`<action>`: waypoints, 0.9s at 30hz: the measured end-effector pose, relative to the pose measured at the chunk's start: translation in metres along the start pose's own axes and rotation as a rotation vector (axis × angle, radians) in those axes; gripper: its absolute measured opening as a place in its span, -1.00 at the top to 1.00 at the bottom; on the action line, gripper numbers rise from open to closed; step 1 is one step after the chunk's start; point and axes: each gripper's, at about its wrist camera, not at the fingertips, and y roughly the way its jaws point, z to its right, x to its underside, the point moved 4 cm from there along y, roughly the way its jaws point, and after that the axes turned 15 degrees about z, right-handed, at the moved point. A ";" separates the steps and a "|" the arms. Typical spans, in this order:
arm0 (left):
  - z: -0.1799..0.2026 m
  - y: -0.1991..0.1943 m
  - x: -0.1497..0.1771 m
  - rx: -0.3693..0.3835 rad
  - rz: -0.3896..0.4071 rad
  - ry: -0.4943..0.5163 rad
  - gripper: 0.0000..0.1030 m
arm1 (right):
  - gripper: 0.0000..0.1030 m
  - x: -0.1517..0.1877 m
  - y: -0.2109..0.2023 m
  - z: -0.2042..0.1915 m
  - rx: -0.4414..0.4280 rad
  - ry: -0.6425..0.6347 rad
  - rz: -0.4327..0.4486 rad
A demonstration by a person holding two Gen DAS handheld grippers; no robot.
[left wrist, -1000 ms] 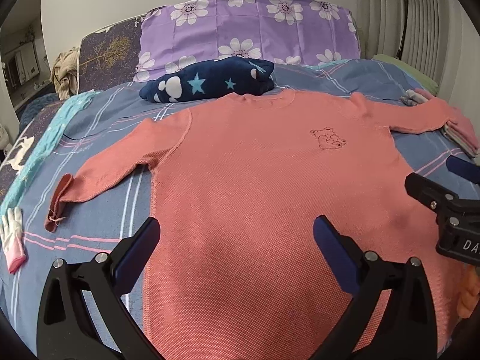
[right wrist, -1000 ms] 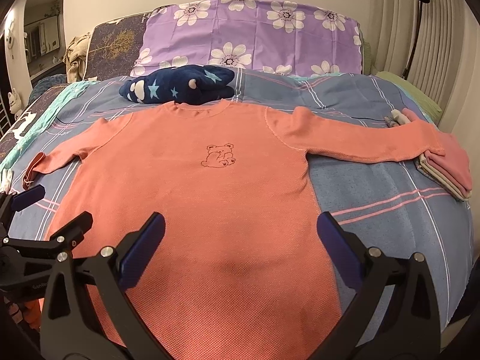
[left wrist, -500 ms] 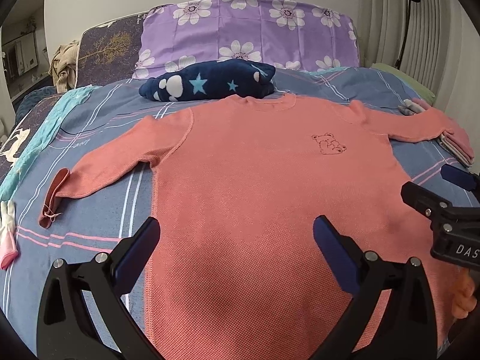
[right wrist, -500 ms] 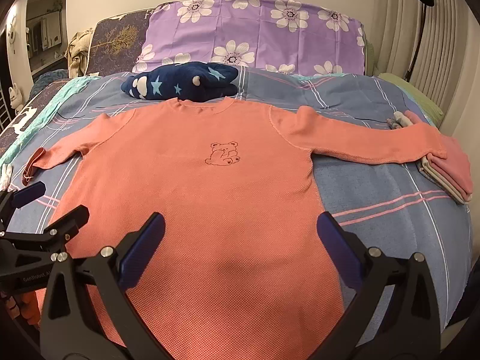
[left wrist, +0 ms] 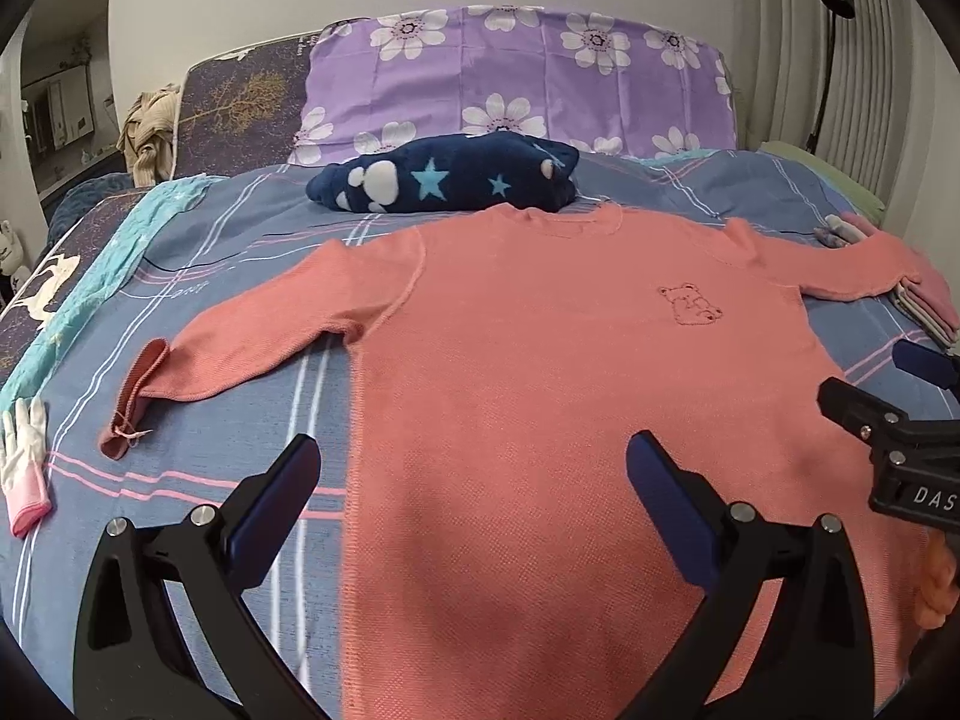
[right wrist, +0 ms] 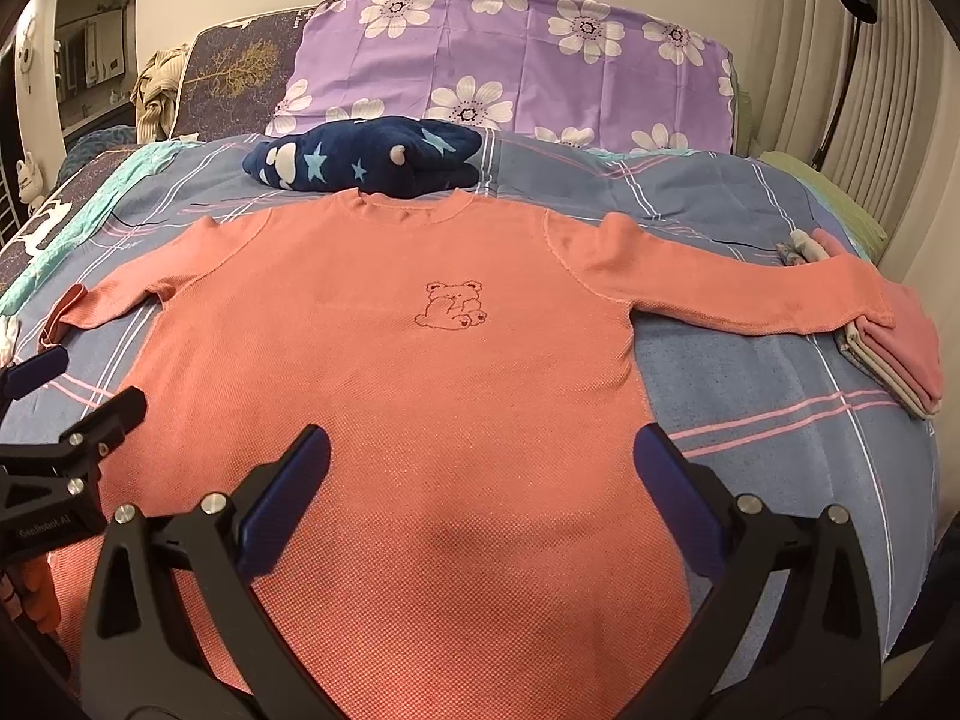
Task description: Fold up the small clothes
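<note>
Left tool and right tool held side by side, fingers spread wide, seemingly gripping nothing.

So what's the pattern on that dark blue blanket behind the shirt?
The blanket has light-blue stars and white paw prints, clearest in the left wrist view.

Counted on the bed: one pink sweater, one navy blanket, one purple pillow, one white glove, one stack of folded clothes, two grippers.

white letters "das" show on the right gripper body, cut off at the frame edge; faint "genrobot.ai" sits on the left gripper body.
</note>
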 end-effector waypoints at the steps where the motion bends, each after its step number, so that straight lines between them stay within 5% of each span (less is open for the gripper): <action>1: -0.005 0.000 0.000 -0.012 0.001 -0.001 -0.97 | -0.96 0.000 0.001 0.001 0.004 0.002 -0.002; 7: -0.065 0.003 0.002 -0.137 -0.016 -0.071 -0.96 | -0.96 0.001 0.010 0.006 0.020 0.014 -0.021; 17: -0.197 0.008 0.003 -0.417 -0.051 -0.147 -0.61 | -0.96 -0.005 0.019 -0.007 -0.003 -0.085 -0.019; 25: -0.230 0.065 0.009 -0.401 -0.180 -0.134 -0.58 | -0.96 -0.001 0.029 -0.005 -0.015 -0.071 -0.070; 27: -0.235 0.078 0.008 -0.426 -0.201 -0.114 -0.29 | -0.96 -0.002 0.027 -0.005 -0.009 -0.077 -0.060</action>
